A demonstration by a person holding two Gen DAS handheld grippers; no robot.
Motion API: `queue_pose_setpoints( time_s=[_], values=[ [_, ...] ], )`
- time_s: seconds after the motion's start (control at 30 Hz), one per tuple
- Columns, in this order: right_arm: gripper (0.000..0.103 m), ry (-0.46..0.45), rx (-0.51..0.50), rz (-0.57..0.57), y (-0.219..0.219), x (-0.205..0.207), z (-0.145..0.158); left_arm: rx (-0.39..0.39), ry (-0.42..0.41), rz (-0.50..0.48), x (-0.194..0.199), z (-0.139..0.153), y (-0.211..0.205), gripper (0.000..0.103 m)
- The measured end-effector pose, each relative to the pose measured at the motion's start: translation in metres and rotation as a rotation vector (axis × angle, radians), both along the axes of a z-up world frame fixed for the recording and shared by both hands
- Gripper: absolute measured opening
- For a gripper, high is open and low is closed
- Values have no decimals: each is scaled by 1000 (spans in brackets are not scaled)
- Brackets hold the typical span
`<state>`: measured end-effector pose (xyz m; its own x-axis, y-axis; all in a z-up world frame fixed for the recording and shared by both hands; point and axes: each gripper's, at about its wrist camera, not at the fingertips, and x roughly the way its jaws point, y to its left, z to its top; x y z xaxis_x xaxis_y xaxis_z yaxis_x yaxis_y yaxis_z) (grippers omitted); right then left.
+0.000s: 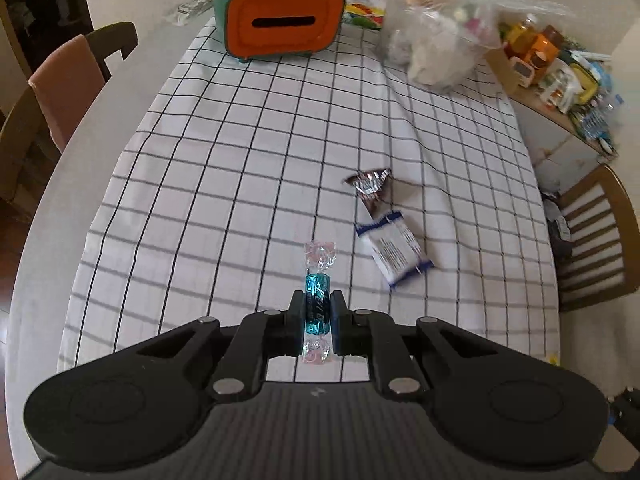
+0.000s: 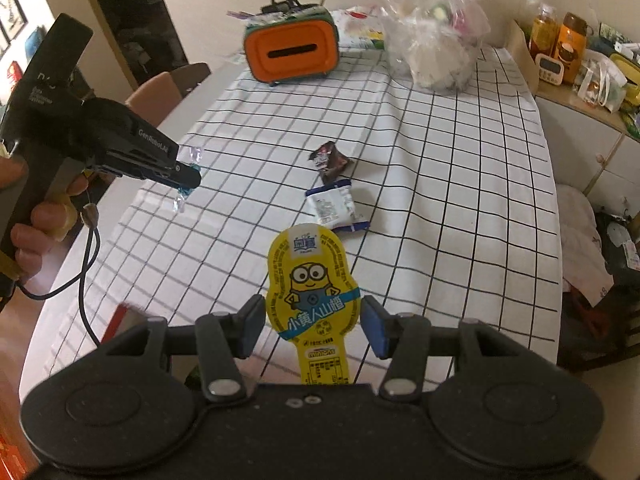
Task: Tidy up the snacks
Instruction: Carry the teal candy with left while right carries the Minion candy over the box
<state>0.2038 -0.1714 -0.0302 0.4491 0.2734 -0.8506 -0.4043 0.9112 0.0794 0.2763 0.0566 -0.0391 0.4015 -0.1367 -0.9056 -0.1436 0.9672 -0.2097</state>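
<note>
Step, as judged: both snacks lifted off checked cloth [image 1: 240, 160], carry under way; next move calls for drop spot, likely orange-fronted box [image 1: 280, 22] at frame top.

Left gripper [image 1: 317, 312]: jaws together, clamped on blue candy [image 1: 316, 300], centre low.

Right gripper [image 2: 312, 324]: part-open, pads pinching yellow Minion snack [image 2: 310, 280], centre low.

Brown wrapper [image 2: 330, 160] and white packet [image 2: 334, 208] on cloth, mid-frame.

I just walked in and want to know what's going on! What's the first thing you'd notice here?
Each tool is holding a treat above the checked tablecloth: the left tool pinches a blue twist-wrapped candy, and the right tool grips a yellow cartoon snack pack. At the far end of the table stands a bright orange and green box with a slot. Two more wrapped snacks, one dark and one white and blue, lie mid-cloth.
</note>
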Motion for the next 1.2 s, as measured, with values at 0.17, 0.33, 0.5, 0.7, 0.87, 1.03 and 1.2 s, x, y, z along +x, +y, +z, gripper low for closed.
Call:
queue_pose_setpoints(
  time_s=[0.17, 0.33, 0.5, 0.7, 0.87, 1.03, 1.2],
  values=[
    [51, -10, 21, 18, -4, -26, 8, 0, -11, -30, -37, 11, -11, 12],
    [51, -6, 38, 31, -10, -49, 10, 16, -6, -45, -74, 15, -21, 12],
    [51, 0, 57, 42, -15, -73, 6, 15, 8, -76, -109, 10, -32, 12],
    [51, 36, 60, 58, -16, -96, -10, 18, 27, -131, -143, 1, -51, 12],
    [51, 78, 65, 59, -16, -114, -27, 39, 55, -162, -167, -11, -67, 12],
    [51, 111, 67, 45, -14, -124, -40, 57, 96, -180, -179, -26, -80, 12],
    [51, 140, 63, 42, -11, -131, -51, 76, 151, -193, -188, -44, -90, 12]
  ],
)
